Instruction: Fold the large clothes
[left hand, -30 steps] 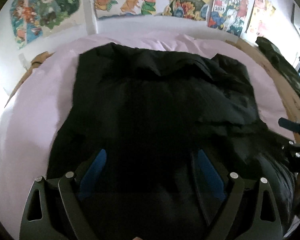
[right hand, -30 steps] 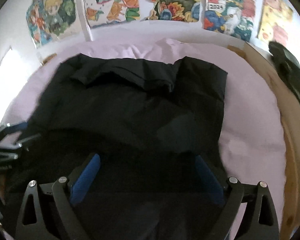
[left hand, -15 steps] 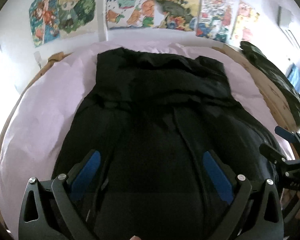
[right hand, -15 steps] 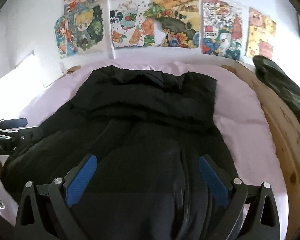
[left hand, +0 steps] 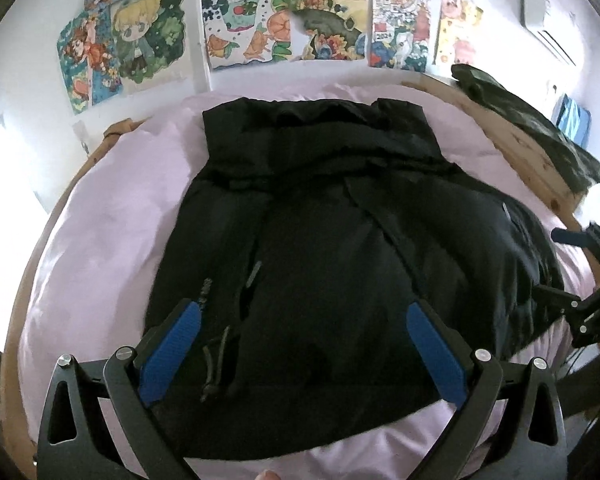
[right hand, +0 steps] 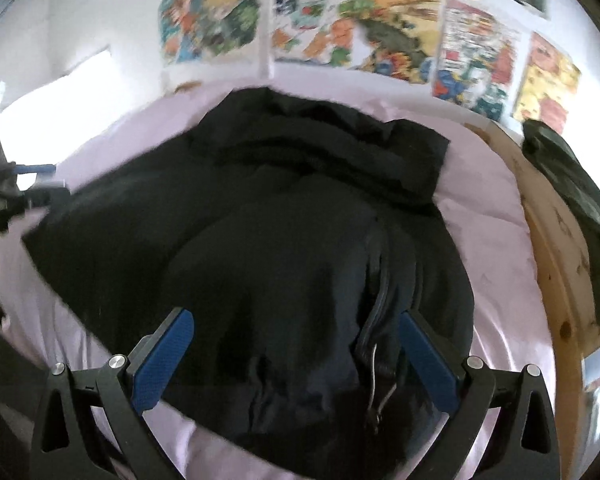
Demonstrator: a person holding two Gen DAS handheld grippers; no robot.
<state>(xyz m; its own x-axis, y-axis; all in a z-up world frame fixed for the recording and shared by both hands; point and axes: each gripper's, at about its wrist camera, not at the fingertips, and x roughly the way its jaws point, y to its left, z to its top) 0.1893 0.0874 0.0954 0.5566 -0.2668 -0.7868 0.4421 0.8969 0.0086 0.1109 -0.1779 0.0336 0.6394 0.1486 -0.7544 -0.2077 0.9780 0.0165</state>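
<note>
A large black jacket (left hand: pixel 320 232) lies spread on the pink bed sheet (left hand: pixel 112 232), its sides folded inward, zip and drawcords showing near the hem. It also shows in the right wrist view (right hand: pixel 300 240). My left gripper (left hand: pixel 302 328) is open and empty, raised above the jacket's near hem. My right gripper (right hand: pixel 296 334) is open and empty above the jacket's near right part. The right gripper also shows at the right edge of the left wrist view (left hand: pixel 580 280). The left gripper shows at the left edge of the right wrist view (right hand: pixel 24 188).
A wooden bed frame (left hand: pixel 532 160) runs along the right side with a dark green garment (left hand: pixel 532 124) piled on it. Colourful posters (left hand: pixel 320 28) cover the white wall behind the bed. Bare pink sheet lies on both sides of the jacket.
Both grippers have pulled back and lifted away from the jacket, so the whole garment and its near hem now show. The right wrist view has swung and is blurred.
</note>
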